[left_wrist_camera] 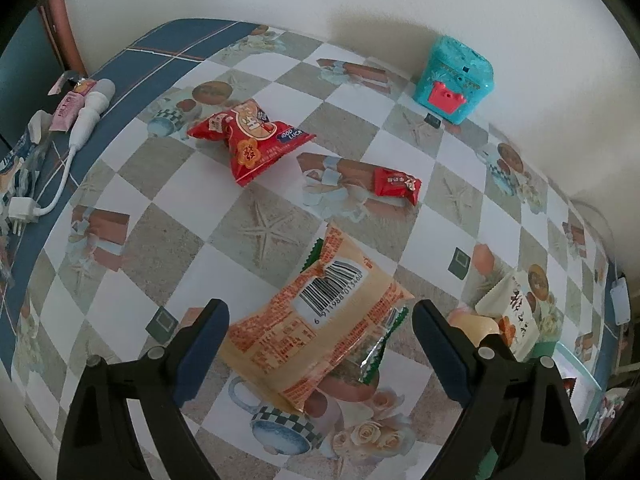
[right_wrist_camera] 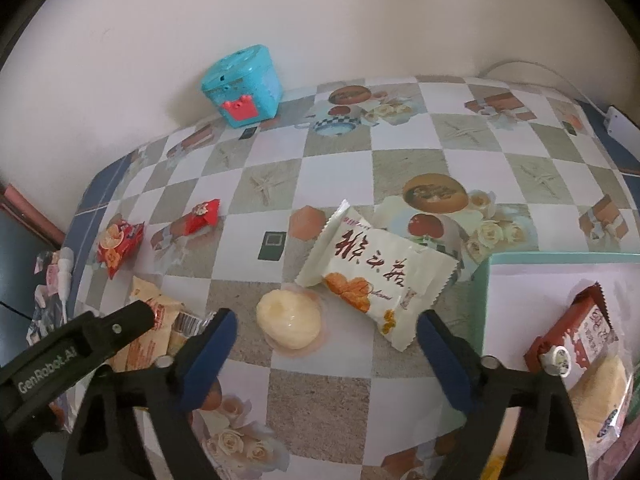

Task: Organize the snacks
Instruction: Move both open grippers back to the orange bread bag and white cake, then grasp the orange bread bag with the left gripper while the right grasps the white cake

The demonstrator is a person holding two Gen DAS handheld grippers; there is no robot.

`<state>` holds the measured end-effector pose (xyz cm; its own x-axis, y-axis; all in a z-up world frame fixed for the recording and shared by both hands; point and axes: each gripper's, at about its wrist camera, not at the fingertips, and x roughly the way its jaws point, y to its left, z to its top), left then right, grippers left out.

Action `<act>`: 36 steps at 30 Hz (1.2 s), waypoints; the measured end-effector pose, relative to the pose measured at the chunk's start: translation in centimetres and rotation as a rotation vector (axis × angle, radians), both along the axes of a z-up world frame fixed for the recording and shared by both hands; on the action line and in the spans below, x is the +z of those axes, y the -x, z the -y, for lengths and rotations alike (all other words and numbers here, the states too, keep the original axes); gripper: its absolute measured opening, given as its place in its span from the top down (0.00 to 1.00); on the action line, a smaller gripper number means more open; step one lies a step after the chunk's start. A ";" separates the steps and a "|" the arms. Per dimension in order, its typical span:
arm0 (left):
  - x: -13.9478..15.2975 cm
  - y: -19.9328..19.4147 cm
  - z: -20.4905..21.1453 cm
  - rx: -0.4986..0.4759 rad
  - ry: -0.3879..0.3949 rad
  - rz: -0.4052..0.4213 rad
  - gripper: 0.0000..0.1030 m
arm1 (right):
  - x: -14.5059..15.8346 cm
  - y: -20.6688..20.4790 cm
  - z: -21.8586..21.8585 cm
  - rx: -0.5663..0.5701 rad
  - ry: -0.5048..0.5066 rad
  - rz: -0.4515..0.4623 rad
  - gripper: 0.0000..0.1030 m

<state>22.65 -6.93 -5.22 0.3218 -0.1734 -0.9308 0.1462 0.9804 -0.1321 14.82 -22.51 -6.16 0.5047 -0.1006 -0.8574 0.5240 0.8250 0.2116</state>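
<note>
Left tongs (left_wrist_camera: 320, 320) apart | orange packet (left_wrist_camera: 316, 328) between, untouched | tablecloth (left_wrist_camera: 140, 240)

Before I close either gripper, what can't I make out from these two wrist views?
- Turquoise plastic tray: cut off by the right wrist view's edge.
- Orange barcode snack packet: front hidden, lying face down.
- Clutter by the white cable: blurred at the left wrist view's rim.

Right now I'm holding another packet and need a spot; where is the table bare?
Free: the stretch between the teal box and the white packet, and the far right tablecloth. Crowded: around the jelly cup, orange packet, and inside the tray.
</note>
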 end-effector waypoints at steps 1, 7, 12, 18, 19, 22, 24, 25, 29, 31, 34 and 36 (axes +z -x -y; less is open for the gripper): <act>0.0 0.0 0.0 0.001 -0.004 0.003 0.10 | -0.1 0.0 -0.1 0.004 0.002 0.002 0.17; -0.6 -0.3 -0.3 0.014 -0.023 0.008 0.10 | -0.7 -0.7 -1.0 0.042 0.028 0.006 0.26; -0.8 -0.6 -0.2 0.009 -0.035 0.025 0.10 | -0.9 -1.1 -1.5 0.054 0.064 0.012 0.33; -0.9 -0.7 0.3 -0.009 -0.063 0.040 0.10 | -1.0 -1.4 -1.9 0.072 0.096 0.014 0.42; -0.9 -0.7 0.4 -0.012 -0.064 0.037 0.10 | -1.0 -1.5 -2.0 0.074 0.102 0.012 0.44; -1.1 -0.7 0.5 -0.015 -0.069 0.030 0.11 | -1.1 -1.6 -2.3 0.086 0.122 0.007 0.47; -1.1 -0.8 0.5 -0.015 -0.069 0.027 0.16 | -1.1 -1.7 -2.5 0.098 0.127 0.008 0.48; -1.1 -0.8 0.4 -0.015 -0.063 0.026 0.20 | -1.1 -1.8 -2.7 0.104 0.135 0.005 0.49; -0.9 -0.7 0.5 -0.017 -0.053 0.026 0.33 | -1.6 -2.1 -3.1 0.129 0.131 -0.009 0.54; -0.9 -0.6 0.5 -0.018 -0.047 0.024 0.39 | -2.1 -2.3 -3.3 0.131 0.133 -0.019 0.54; -1.0 -0.6 0.5 -0.013 -0.044 0.020 0.42 | -2.3 -2.4 -3.6 0.138 0.155 -0.022 0.55; -1.1 -0.6 0.4 -0.010 -0.043 0.018 0.42 | -2.3 -2.4 -3.5 0.133 0.150 -0.018 0.55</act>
<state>23.28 -7.37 -6.27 0.3371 -0.1365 -0.9315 0.1581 0.9836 -0.0869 17.21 -19.03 -8.49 0.5071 -0.1619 -0.8465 0.4110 0.9087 0.0724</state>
